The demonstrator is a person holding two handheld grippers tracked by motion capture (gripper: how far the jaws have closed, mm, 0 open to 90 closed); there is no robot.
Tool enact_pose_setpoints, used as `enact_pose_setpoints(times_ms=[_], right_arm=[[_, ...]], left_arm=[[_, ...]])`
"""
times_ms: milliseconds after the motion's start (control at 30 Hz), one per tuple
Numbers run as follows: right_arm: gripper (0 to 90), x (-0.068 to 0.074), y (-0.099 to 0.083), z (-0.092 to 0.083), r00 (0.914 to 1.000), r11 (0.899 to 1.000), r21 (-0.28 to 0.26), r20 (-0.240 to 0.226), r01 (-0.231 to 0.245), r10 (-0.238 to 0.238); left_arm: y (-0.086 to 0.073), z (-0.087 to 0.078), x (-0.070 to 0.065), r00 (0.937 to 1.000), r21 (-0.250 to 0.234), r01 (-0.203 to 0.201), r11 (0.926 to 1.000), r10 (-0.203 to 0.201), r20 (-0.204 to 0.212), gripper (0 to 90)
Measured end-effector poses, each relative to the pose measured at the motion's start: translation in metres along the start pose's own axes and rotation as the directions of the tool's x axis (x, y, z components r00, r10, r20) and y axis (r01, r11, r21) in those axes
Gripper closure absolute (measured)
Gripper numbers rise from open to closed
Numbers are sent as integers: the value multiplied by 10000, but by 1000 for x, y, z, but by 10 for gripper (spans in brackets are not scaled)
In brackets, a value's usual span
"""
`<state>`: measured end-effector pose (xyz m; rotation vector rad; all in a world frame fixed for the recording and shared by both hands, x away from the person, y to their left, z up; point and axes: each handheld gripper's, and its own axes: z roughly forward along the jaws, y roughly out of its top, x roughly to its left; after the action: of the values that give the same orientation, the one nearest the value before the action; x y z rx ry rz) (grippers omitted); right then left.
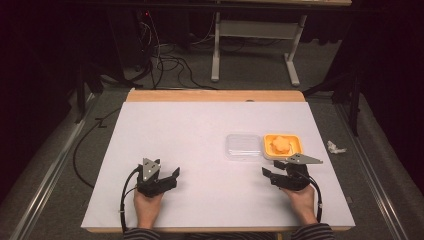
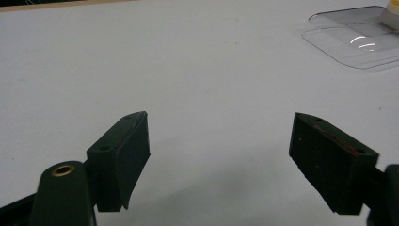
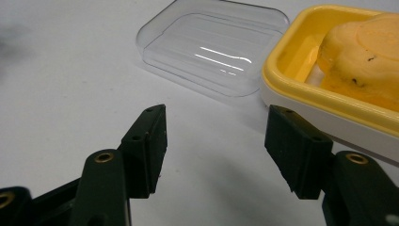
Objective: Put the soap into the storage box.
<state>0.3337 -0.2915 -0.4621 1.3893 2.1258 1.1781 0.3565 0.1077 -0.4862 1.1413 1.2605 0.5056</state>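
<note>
Orange flower-shaped soap (image 3: 364,56) fills the yellow dish (image 3: 301,89).

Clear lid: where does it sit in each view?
High view: the clear lid lies right of centre, left of the yellow dish.
Left gripper view: top right corner.
Right gripper view: top centre.
Shared landmark: the yellow dish beside it.

Black left gripper (image 1: 176,173) with grey triangular plate, trailing cable, striped sleeves.
</note>
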Motion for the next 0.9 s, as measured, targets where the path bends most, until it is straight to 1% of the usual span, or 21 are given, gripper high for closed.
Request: enact_pose_setpoints(times_ms=[200,333,400,433,567,633,733,800,900], right_arm=[[403,-1,0,3,9999,9999,132,88,-54,53],[393,-2,-1,5,9997,9997,227,261,-28,22],[386,-3,-3,7,9994,9997,148,308,-170,165],[384,-4,-4,7,9995,9998,105,276,-163,160],[380,-4,-7,10,9991,9995,174,324,-266,260],[380,-4,-10,12,9990,9994,249,382,-240,231],[379,-4,-10,12,9991,9995,226,373,-207,198],[377,-4,-11,12,9990,9993,271,374,-264,253],[375,-2,-11,13,9990,9996,284,443,-89,77]], left_arm=[[0,0,0,10000,19,-34,10000,34,-9,214],[0,0,0,10000,14,-36,10000,36,-13,214],[0,0,0,10000,14,-31,10000,31,-17,214],[0,0,0,10000,13,-29,10000,30,-19,214],[0,0,0,10000,14,-38,10000,38,-20,214],[0,0,0,10000,16,-39,10000,39,-22,214],[0,0,0,10000,12,-36,10000,36,-23,214],[0,0,0,10000,9,-32,10000,32,-22,214],[0,0,0,10000,10,-36,10000,36,-21,214]])
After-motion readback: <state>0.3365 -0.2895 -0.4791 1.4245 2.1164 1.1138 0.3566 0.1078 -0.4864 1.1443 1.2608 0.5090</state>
